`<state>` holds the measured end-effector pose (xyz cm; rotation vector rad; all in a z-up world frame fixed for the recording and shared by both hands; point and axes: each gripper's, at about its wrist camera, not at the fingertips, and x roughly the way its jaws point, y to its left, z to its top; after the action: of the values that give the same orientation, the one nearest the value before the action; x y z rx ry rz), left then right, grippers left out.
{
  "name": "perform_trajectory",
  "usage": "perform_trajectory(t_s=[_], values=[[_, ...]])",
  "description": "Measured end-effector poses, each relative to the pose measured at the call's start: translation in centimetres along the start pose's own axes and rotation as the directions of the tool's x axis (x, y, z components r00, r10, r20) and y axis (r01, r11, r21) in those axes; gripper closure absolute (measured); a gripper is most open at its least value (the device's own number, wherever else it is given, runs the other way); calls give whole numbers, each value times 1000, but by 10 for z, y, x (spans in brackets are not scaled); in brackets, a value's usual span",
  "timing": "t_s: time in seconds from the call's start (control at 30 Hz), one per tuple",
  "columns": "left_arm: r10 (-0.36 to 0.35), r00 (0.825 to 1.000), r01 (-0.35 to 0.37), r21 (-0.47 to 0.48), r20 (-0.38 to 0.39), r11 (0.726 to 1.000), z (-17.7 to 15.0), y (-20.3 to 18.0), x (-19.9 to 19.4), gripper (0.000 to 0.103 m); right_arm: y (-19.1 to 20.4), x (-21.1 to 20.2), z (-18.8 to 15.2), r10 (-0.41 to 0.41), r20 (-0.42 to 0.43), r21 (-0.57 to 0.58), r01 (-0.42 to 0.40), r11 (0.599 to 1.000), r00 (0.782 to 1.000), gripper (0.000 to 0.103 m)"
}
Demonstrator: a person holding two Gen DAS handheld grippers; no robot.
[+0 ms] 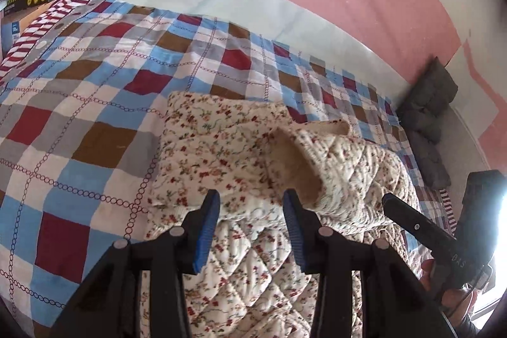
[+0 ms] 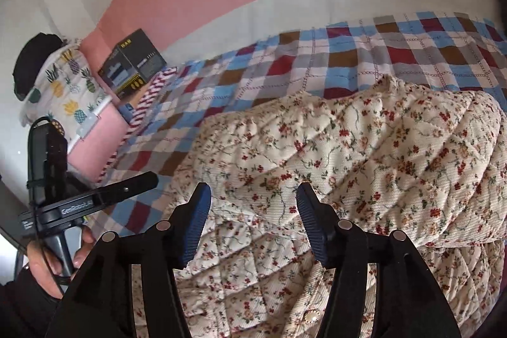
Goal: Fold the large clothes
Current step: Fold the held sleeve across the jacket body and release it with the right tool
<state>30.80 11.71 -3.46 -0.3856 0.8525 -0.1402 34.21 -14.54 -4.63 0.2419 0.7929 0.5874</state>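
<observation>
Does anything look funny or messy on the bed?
Not much. The flowery jacket is half folded, and one sleeve lies across it with its cuff gaping open. The checked bedspread looks smooth.

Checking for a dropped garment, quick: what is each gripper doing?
Left gripper: open, holding nothing, above the floral jacket.
Right gripper: open, holding nothing.

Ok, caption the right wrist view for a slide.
Open right gripper above a cream floral quilted jacket on a checked patchwork bedspread.

1 floral quilted jacket [image 2: 364, 148], 1 checked bedspread [image 1: 95, 84], 1 black carton [image 2: 133, 65], 2 tongs [image 1: 250, 211] [image 2: 253, 205].
</observation>
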Motion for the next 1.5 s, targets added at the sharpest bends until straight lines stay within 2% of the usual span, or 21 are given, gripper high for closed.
perform_trajectory(t_s=[0.13,0.2,0.3,0.37,0.4,0.47,0.53,0.6,0.67,0.73,0.87,0.9,0.97,1.03,1.13,1.2,1.23,1.27,1.33,1.4,1.5], values=[[-31,999,31,55,7,998,15,-37,9,60,-30,-27,5,-103,95,88,94,992,990,46],[-31,1000,31,101,1,994,18,-60,25,60,-56,-38,5,-170,111,151,152,977,979,53],[-13,1000,18,176,-29,984,17,-85,59,61,-97,-53,1,-294,121,213,265,940,948,62],[84,996,-74,240,-32,968,9,-91,87,76,-128,-55,-3,-363,98,270,326,906,927,76],[139,989,-121,250,-57,961,5,-86,105,88,-142,-53,-6,-381,85,301,341,891,921,79],[171,978,-145,201,-119,969,-3,-63,132,94,-162,-38,-14,-375,30,326,346,880,926,88],[135,984,-118,141,-115,983,-6,-45,138,98,-167,-13,-23,-374,-47,282,371,885,926,88],[156,983,-138,172,-97,975,-7,-50,138,99,-168,4,-32,-405,-61,239,407,881,912,88],[193,978,-172,224,-79,959,-11,-57,144,99,-175,9,-34,-404,-62,259,406,876,912,91],[200,976,-178,210,-90,961,-10,-56,148,99,-181,13,-32,-396,-89,270,405,874,914,92],[213,969,-184,205,-126,961,1,-60,139,100,-169,10,-13,-437,-175,173,464,869,882,92],[201,972,-174,201,-122,964,5,-62,130,100,-165,-1,-6,-432,-160,179,457,871,887,92],[170,980,-149,188,-99,971,12,-67,109,100,-157,-28,7,-399,-65,202,404,892,914,92],[135,990,-125,193,-37,973,19,-78,84,100,-154,-44,20,-408,-14,205,401,893,913,91],[69,997,-72,215,22,974,29,-107,68,100,-152,-39,38,-425,-2,170,420,892,905,91],[57,998,-66,291,38,955,30,-129,81,99,-150,-20,48,-425,-24,135,424,895,905,91],[82,996,-83,317,17,945,29,-134,99,99,-149,-7,51,-422,-45,114,424,899,906,91],[116,993,-100,306,-37,947,28,-132,122,99,-151,8,53,-423,-81,97,430,898,902,90],[155,971,-109,238,-184,965,20,-111,171,99,-164,39,48,-445,-186,88,466,881,876,90],[118,976,-80,205,-182,976,13,-97,186,99,-179,57,37,-424,-233,97,454,885,875,90],[135,977,-93,241,-165,966,14,-103,184,99,-183,53,37,-409,-218,113,439,891,886,92]])
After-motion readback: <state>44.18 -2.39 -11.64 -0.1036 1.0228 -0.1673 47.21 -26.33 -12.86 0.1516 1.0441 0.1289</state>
